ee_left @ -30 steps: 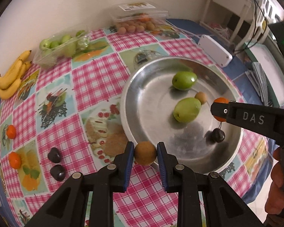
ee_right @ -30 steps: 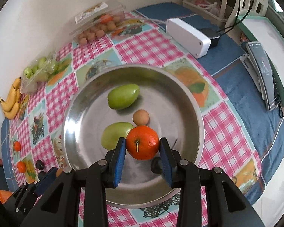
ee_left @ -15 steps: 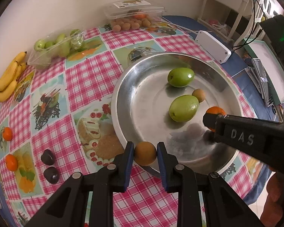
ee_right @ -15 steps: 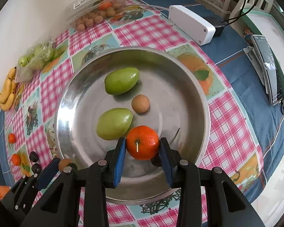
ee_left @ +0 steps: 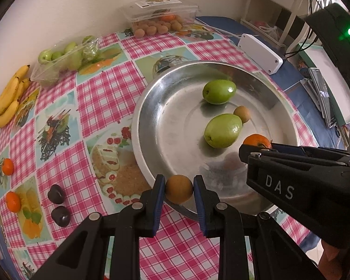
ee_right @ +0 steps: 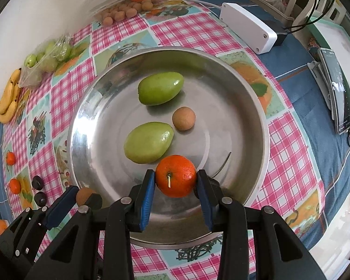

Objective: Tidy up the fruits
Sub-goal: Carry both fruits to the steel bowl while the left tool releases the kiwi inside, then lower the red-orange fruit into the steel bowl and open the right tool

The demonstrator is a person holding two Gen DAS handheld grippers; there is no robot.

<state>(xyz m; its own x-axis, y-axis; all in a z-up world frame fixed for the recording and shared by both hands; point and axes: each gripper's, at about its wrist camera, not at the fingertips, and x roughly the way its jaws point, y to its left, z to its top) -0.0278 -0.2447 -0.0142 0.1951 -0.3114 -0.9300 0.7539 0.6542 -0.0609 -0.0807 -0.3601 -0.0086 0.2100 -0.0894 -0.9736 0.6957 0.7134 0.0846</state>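
A wide steel bowl (ee_left: 151, 107) (ee_right: 256, 107) holds two green fruits (ee_left: 222, 130) (ee_right: 160, 88) and a small brown fruit (ee_right: 183, 118). My left gripper (ee_left: 179, 192) is shut on a brown round fruit (ee_left: 179, 191) just above the bowl's near rim; it also shows in the right wrist view (ee_right: 84, 194). My right gripper (ee_right: 175, 179) is shut on an orange tangerine (ee_right: 175, 179) low inside the bowl; in the left wrist view the tangerine (ee_left: 256, 140) peeks out behind its finger. A dark plum, seen earlier under it, is hidden.
On the checked tablecloth lie two dark plums (ee_left: 56, 195) and two tangerines (ee_left: 12, 201) at left, bananas (ee_left: 7, 98), a bag of green fruits (ee_left: 63, 58) and a clear box of brown fruits (ee_left: 158, 16) at the back. A white box (ee_left: 259, 53) and a phone (ee_right: 337, 88) lie right.
Both grippers have moved forward and lower over the bowl, each still holding its fruit. The right gripper now covers the dark plum.
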